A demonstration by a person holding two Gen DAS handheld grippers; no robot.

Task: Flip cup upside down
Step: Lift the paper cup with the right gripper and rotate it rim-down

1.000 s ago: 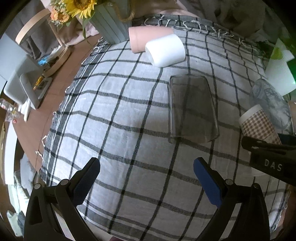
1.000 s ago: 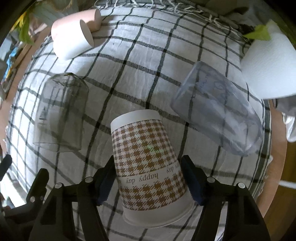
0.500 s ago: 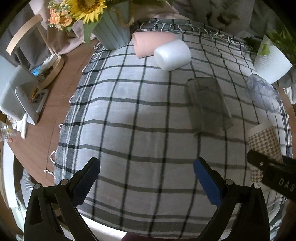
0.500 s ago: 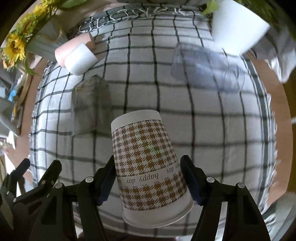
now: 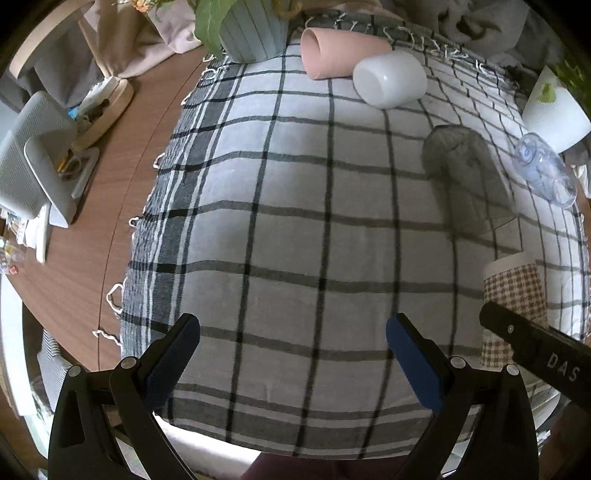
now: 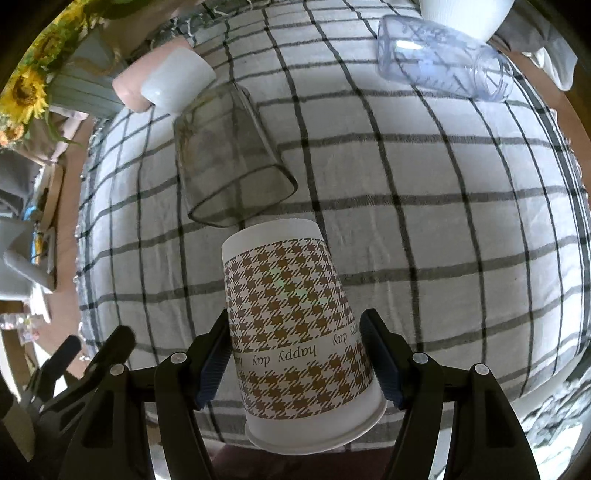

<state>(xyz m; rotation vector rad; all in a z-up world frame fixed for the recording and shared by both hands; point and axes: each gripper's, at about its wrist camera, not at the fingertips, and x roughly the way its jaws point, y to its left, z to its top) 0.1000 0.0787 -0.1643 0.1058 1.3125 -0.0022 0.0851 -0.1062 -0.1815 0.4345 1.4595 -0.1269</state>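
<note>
My right gripper (image 6: 295,354) is shut on a brown houndstooth paper cup (image 6: 291,317), its blue pads on the cup's sides, rim toward the camera and base pointing away, held above the checked tablecloth (image 6: 424,229). The same cup (image 5: 513,291) and the right gripper's black finger show at the right edge of the left wrist view. My left gripper (image 5: 291,350) is open and empty, hovering over the cloth's near edge.
A smoky glass tumbler (image 6: 229,158) lies on its side on the cloth. A clear blue-tinted cup (image 6: 443,62), a white cup (image 5: 389,79) and a pink cup (image 5: 340,53) lie farther back. A vase (image 5: 255,33) and a white pot (image 5: 554,110) stand at the far edge.
Both grippers have shifted over the cloth, the views turning and drawing back. The right gripper keeps its hold on the paper cup; the left stays open.
</note>
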